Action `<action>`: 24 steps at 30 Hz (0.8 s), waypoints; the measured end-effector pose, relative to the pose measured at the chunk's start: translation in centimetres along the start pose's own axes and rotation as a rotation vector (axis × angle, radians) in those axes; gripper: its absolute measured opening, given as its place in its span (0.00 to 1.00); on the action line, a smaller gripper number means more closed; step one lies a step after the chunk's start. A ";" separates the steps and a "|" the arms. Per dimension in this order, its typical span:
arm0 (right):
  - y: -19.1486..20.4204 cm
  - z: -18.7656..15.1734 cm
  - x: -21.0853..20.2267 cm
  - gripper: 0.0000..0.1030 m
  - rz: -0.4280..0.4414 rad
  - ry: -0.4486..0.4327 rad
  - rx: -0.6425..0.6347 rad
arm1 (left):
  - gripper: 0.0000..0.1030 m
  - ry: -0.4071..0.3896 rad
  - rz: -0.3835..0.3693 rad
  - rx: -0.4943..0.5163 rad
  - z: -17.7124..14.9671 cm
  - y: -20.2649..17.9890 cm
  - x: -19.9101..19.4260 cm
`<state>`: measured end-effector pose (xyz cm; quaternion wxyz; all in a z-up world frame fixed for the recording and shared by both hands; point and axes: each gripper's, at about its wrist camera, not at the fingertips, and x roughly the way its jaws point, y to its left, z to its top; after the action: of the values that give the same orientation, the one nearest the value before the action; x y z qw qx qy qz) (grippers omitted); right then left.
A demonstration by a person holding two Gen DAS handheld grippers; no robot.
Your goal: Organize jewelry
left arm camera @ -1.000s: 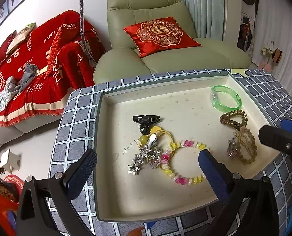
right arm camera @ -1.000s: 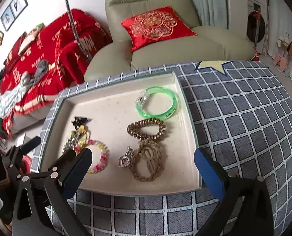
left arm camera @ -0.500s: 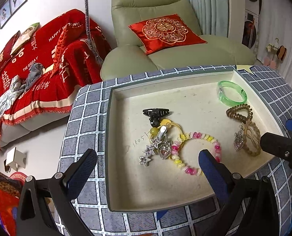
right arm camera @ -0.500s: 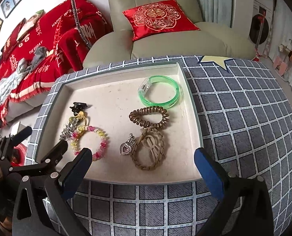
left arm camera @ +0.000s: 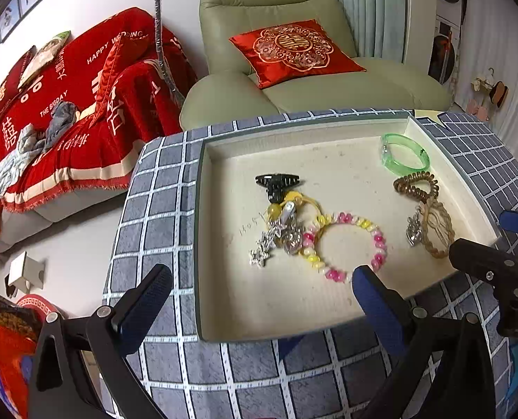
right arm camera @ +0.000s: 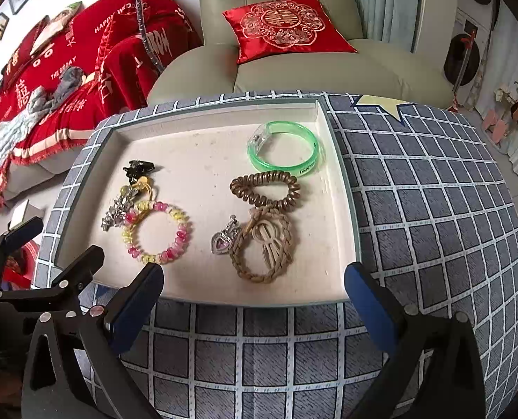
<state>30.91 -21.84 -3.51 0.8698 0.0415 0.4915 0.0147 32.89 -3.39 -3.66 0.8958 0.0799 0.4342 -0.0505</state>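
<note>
Lying in a shallow cream tray (right arm camera: 342,188) on a grey checked cushion (right arm camera: 433,209), the jewelry sits in two loose groups. Toward the left, a pink and yellow bead bracelet (right arm camera: 159,232) touches a silver charm cluster (right arm camera: 117,211), a yellow tie and a black clip (right arm camera: 138,168). Toward the right, a green bangle (right arm camera: 283,148) lies apart, with a brown coil tie (right arm camera: 265,190) touching a braided cord bracelet (right arm camera: 264,244) and a heart pendant (right arm camera: 223,242). The left gripper (left arm camera: 259,300) and right gripper (right arm camera: 253,295) both hover spread wide, holding nothing. The bangle looks stiff and slick, probably best pinched across its band. The beads and cords look light and floppy, likely to drag neighbours, so take a free arc.
</note>
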 end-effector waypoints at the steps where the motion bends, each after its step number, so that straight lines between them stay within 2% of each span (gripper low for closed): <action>1: 0.1 -0.1 -0.1 1.00 -0.005 -0.002 -0.004 | 1.00 -0.001 0.001 -0.006 -0.1 0.1 -0.2; 6: 0.3 -1.1 -1.1 1.00 -0.042 -0.043 -0.026 | 1.00 -0.017 -0.005 -0.036 -1.0 0.4 -1.4; 17: -0.3 -3.6 -3.3 1.00 -0.008 -0.116 0.008 | 1.00 -0.051 -0.030 -0.069 -4.0 0.5 -3.9; 24: 0.3 -5.2 -5.6 1.00 -0.017 -0.220 -0.010 | 1.00 -0.119 -0.013 -0.093 -5.6 0.4 -6.0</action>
<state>23.58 -21.58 -1.31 0.9188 0.0345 0.3932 0.0052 24.91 -1.78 -2.34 0.9224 0.0321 0.3827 -0.0407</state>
